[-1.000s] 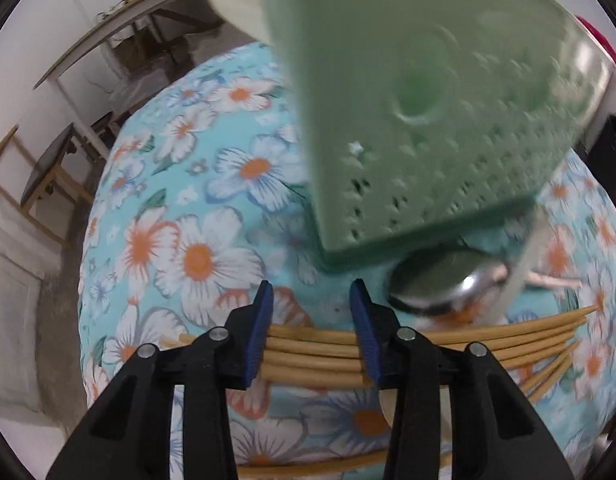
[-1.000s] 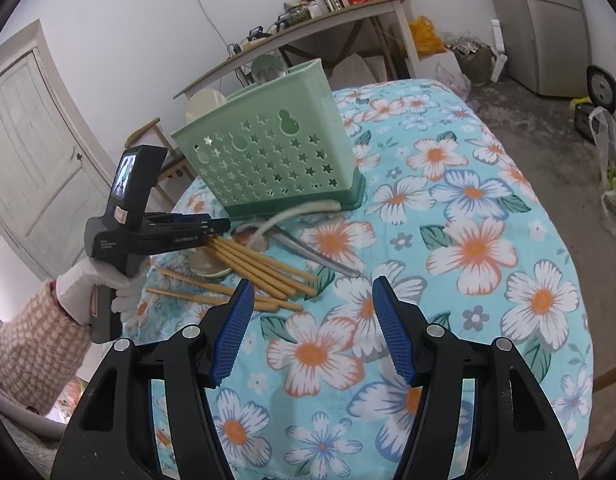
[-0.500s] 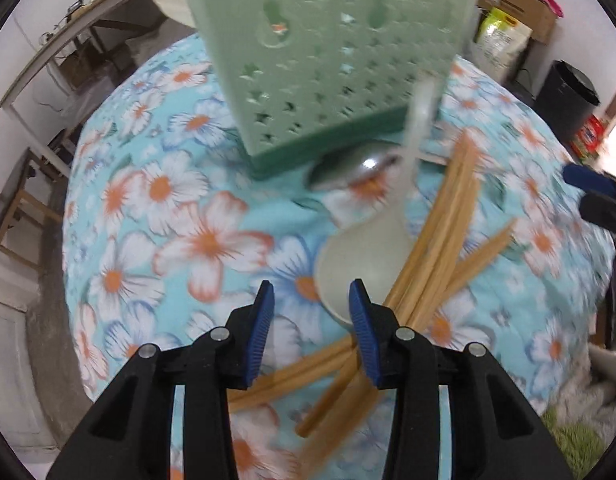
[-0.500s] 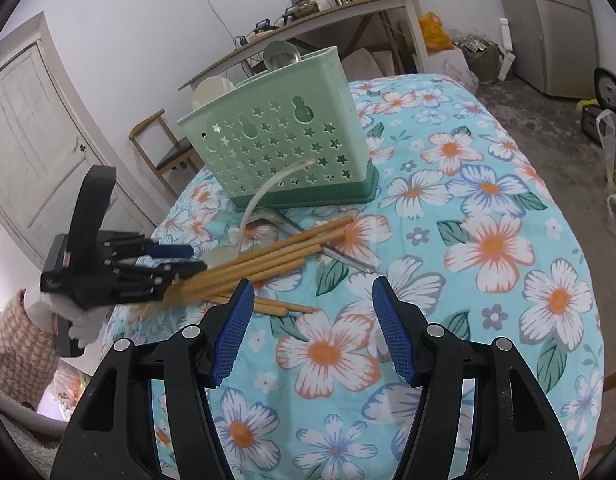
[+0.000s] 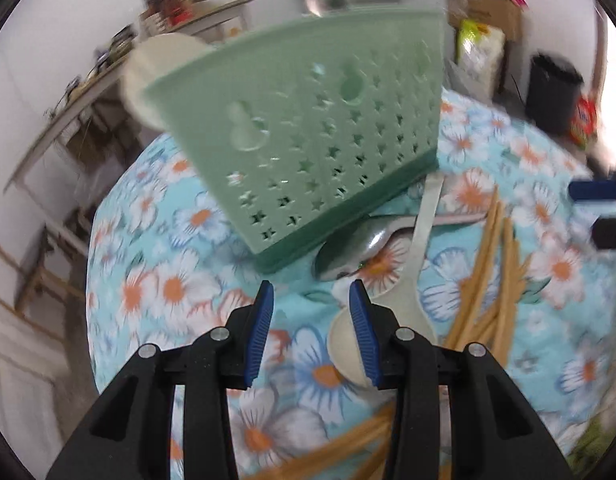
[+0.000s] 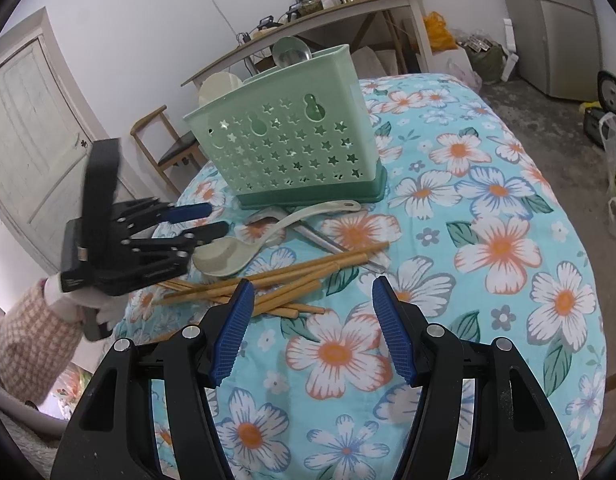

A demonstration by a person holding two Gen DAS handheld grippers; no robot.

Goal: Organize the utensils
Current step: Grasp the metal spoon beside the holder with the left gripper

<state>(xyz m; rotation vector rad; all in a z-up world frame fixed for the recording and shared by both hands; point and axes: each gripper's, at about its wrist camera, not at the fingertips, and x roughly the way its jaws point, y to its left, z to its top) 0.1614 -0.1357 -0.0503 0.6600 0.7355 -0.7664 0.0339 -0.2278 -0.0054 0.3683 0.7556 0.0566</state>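
A green perforated utensil holder (image 6: 292, 148) stands on the floral cloth, with a metal ladle (image 6: 290, 53) and a cream spoon (image 6: 214, 87) standing in it; it also shows in the left wrist view (image 5: 308, 132). In front of it lie a cream plastic spoon (image 6: 244, 248), a metal spoon (image 6: 316, 236) and several wooden chopsticks (image 6: 284, 284). My left gripper (image 5: 310, 304) is open and empty, just left of the cream spoon's bowl (image 5: 348, 344). My right gripper (image 6: 312, 304) is open and empty above the cloth, near the chopsticks' ends.
The table (image 6: 508, 248) has a blue floral cloth. A wooden chair (image 6: 164, 148) stands beyond its far left edge. A long shelf table (image 6: 348, 12) with clutter runs along the back wall. A fridge (image 6: 560, 20) stands at the right.
My left gripper has let go of the chopsticks, which now lie fanned on the cloth, and has swung to face the holder and the cream spoon. The right gripper has barely moved.
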